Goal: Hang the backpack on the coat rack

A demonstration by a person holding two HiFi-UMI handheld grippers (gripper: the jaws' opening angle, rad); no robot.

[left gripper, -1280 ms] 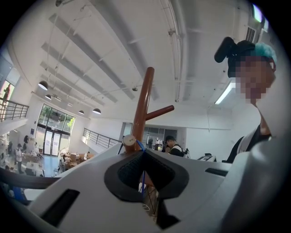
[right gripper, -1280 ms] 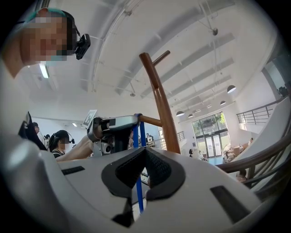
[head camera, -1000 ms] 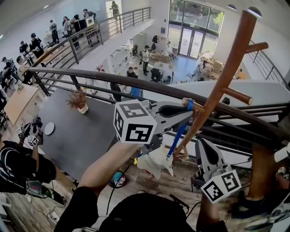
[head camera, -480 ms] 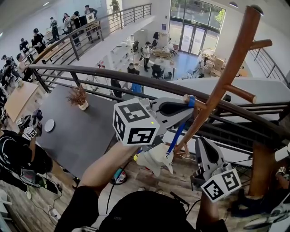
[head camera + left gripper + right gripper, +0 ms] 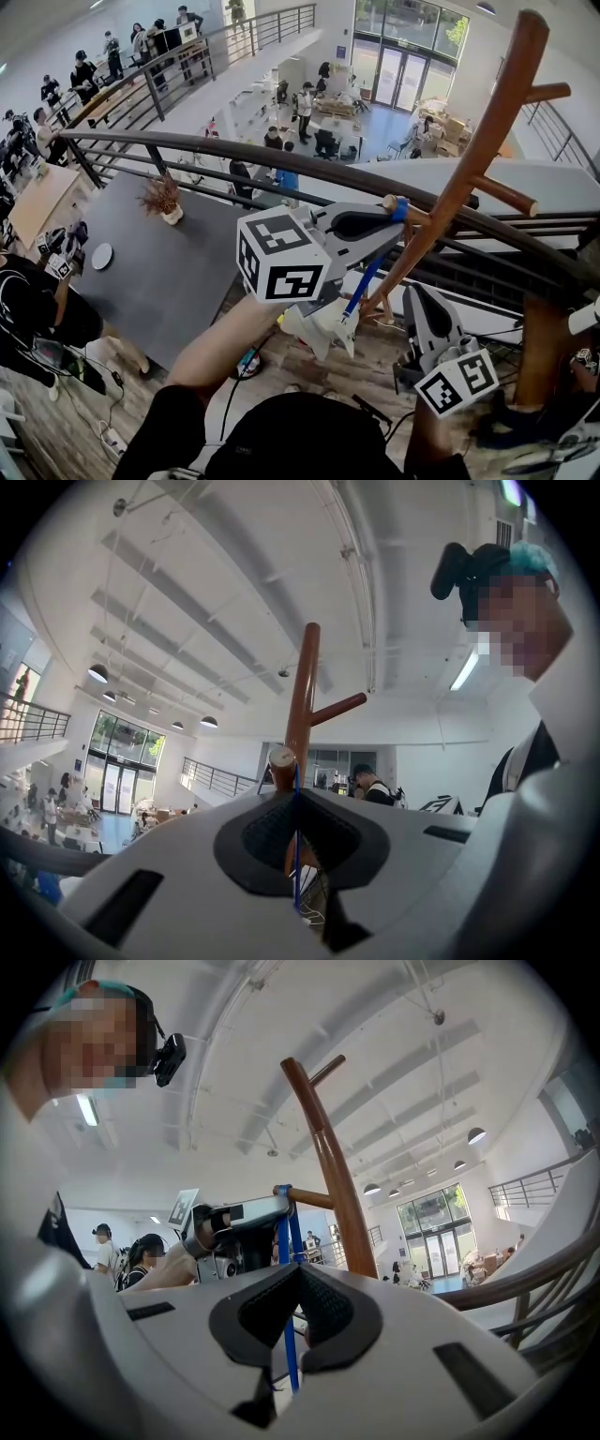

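Note:
The wooden coat rack (image 5: pixel 473 155) rises at the right, with a short peg (image 5: pixel 408 212) pointing left. A blue strap (image 5: pixel 367 272) loops over that peg near its tip. The small white backpack (image 5: pixel 317 328) hangs from the strap below. My left gripper (image 5: pixel 398 223) is shut on the strap right at the peg; the strap (image 5: pixel 296 855) runs as a thin blue line between its jaws, just under the peg end (image 5: pixel 281 757). My right gripper (image 5: pixel 417 295) sits lower, right of the strap, jaws together and holding nothing. From it I see the strap (image 5: pixel 286 1241) and the rack (image 5: pixel 333 1176).
A dark curved railing (image 5: pixel 234 159) runs across just beyond the rack, with an open hall and people far below. A grey table (image 5: pixel 155 272) with a small plant (image 5: pixel 164 202) stands at the left. More pegs (image 5: pixel 506 195) stick out higher on the pole.
The blue strap has slid a little further along the peg with my left gripper. The right gripper has stayed in place.

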